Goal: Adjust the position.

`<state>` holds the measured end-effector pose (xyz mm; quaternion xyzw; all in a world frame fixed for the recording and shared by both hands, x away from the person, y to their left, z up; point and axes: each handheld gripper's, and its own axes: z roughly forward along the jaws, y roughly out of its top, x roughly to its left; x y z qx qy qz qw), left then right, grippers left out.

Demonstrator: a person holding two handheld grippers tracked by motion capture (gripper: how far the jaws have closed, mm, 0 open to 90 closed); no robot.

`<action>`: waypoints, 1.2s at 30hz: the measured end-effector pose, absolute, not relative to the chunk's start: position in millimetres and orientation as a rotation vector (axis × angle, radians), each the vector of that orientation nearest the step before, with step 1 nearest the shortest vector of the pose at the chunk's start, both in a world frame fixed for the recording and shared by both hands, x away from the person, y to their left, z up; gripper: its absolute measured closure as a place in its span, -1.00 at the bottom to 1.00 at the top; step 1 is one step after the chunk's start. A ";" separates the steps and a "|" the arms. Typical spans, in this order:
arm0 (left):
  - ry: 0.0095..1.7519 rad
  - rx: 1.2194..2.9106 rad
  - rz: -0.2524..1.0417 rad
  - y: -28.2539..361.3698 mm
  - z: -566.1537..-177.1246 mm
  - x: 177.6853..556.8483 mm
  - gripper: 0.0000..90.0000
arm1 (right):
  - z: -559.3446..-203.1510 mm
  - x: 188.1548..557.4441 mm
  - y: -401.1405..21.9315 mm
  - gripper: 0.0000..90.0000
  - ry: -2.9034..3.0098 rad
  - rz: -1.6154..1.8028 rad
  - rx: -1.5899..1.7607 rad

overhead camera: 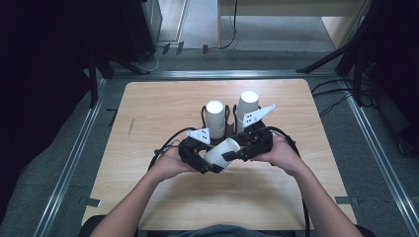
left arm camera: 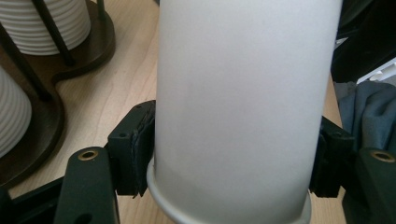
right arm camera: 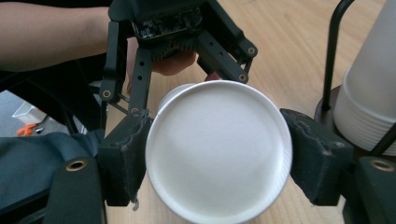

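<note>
White unmarked paper cup [overhead camera: 221, 151] gripped by both left claw [overhead camera: 206, 163] and right claw [overhead camera: 236, 153], above wooden table [overhead camera: 148, 108].

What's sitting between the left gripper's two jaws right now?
A single white paper cup, pinched at its rim end in the left gripper view; the right gripper clamps its base end.

No legible text or labels

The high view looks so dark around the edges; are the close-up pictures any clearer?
High view: the light wooden table is lit, the surroundings near black. Left gripper view: the white paper cup looms soft and featureless. Right gripper view: its round base is evenly lit, without glare.
</note>
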<state>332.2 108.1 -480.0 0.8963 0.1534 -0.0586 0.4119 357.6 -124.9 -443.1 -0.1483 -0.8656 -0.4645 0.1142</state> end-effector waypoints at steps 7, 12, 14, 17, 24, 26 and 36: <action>0.410 2.277 -0.147 114.0 -477.4 335.8 -0.33 | -444.4 355.3 -130.9 -0.41 -2.609 -1.360 -0.420; 0.446 2.319 -0.163 118.3 -474.9 340.0 -0.34 | -451.1 354.7 -132.7 -0.46 -2.620 -1.351 -0.430; 0.443 2.331 -0.168 119.4 -473.8 341.2 -0.34 | -453.4 353.7 -133.8 -0.46 -2.630 -1.347 -0.431; 0.434 2.346 -0.160 120.2 -471.1 342.2 -0.35 | -454.7 351.5 -133.9 -0.46 -2.646 -1.343 -0.420; 0.397 2.393 -0.156 120.3 -463.3 349.3 -0.34 | -457.5 348.8 -137.8 -0.45 -2.669 -1.350 -0.445; 0.395 2.399 -0.162 120.2 -460.8 352.0 -0.34 | -457.6 347.8 -140.1 -0.44 -2.672 -1.363 -0.457; 0.354 2.459 -0.180 114.6 -447.2 363.3 -0.35 | -459.0 347.5 -141.2 -0.43 -2.704 -1.361 -0.459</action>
